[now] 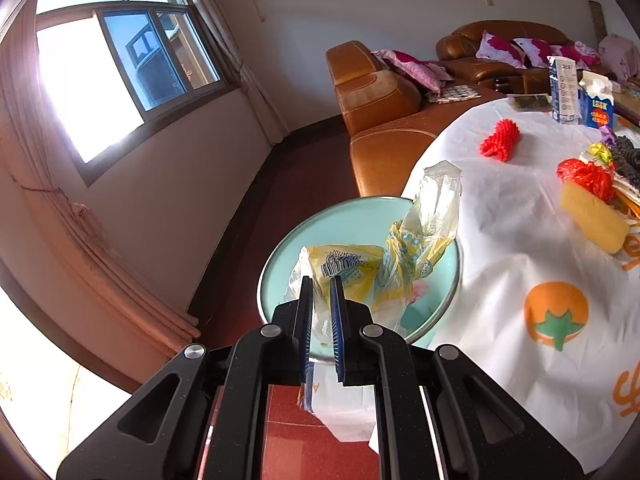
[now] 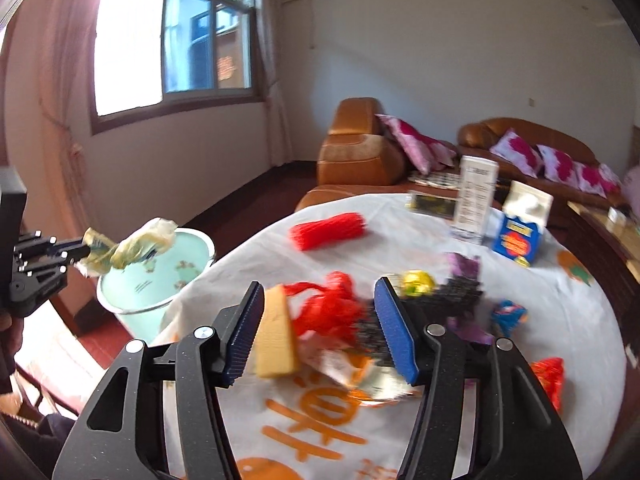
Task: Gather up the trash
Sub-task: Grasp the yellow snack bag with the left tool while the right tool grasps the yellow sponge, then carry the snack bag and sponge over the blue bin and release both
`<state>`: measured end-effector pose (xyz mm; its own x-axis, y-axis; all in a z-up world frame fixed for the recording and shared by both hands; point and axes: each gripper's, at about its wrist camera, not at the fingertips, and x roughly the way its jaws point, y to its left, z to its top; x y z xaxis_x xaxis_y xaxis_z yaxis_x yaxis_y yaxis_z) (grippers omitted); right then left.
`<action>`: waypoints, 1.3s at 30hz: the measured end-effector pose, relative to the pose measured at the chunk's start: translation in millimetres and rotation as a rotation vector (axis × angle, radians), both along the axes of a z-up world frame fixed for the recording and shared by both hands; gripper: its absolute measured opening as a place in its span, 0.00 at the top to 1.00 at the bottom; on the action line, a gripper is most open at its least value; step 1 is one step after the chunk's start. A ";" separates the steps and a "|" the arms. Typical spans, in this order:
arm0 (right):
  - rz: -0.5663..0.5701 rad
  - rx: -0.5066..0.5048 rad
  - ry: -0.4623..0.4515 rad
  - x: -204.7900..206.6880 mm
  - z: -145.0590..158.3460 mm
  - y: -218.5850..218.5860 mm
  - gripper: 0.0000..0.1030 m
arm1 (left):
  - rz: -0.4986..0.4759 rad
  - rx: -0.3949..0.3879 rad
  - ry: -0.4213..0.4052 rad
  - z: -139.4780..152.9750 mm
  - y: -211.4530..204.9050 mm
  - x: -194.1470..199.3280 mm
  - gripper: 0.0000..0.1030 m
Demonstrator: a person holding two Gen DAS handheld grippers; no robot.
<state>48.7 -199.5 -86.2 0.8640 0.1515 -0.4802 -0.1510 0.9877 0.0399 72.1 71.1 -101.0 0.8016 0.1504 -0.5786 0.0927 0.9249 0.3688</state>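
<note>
The left gripper pinches a yellow wrapper above the bin (mint green). The right gripper gapes empty, trash pile beyond its fingertips.

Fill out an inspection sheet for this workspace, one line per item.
Surface: round table under a white cloth with orange prints.
Job's things: crumpled yellow plastic wrapper held above the mint bin beside the table.
Clutter: red foam net, yellow sponge, red bag, two cartons, mixed wrappers.
Grippers: left gripper shut on the wrapper; right gripper open over the trash pile, gripping nothing.
Cables: nothing seen.
Surroundings: brown leather sofas, pink cushions, window, red floor.
</note>
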 end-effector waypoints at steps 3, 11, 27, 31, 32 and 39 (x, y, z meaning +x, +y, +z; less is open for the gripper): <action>0.045 -0.027 0.048 11.4 -13.3 18.3 0.55 | 0.017 0.004 0.006 -3.8 8.8 -2.9 0.91; 0.083 -0.055 0.165 26.6 -40.7 33.6 0.64 | 0.075 0.007 0.021 -14.5 30.5 -4.3 0.91; 0.120 -0.038 0.216 25.7 -40.7 38.3 0.92 | 0.063 -0.018 0.017 -7.5 31.3 -3.1 0.91; 0.124 -0.031 0.207 25.8 -38.1 38.3 0.93 | 0.066 -0.019 0.009 -3.5 32.2 -2.8 0.91; 0.127 -0.030 0.202 26.0 -36.1 38.8 0.93 | 0.067 -0.019 0.007 -2.6 32.6 -2.5 0.91; 0.167 -0.031 0.145 35.6 -12.6 49.1 0.93 | 0.092 -0.007 -0.010 2.7 43.7 1.0 0.91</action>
<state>84.3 -150.5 -98.8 0.7494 0.2700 -0.6046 -0.3074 0.9506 0.0435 73.1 114.8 -98.3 0.7906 0.2193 -0.5717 0.0036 0.9320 0.3624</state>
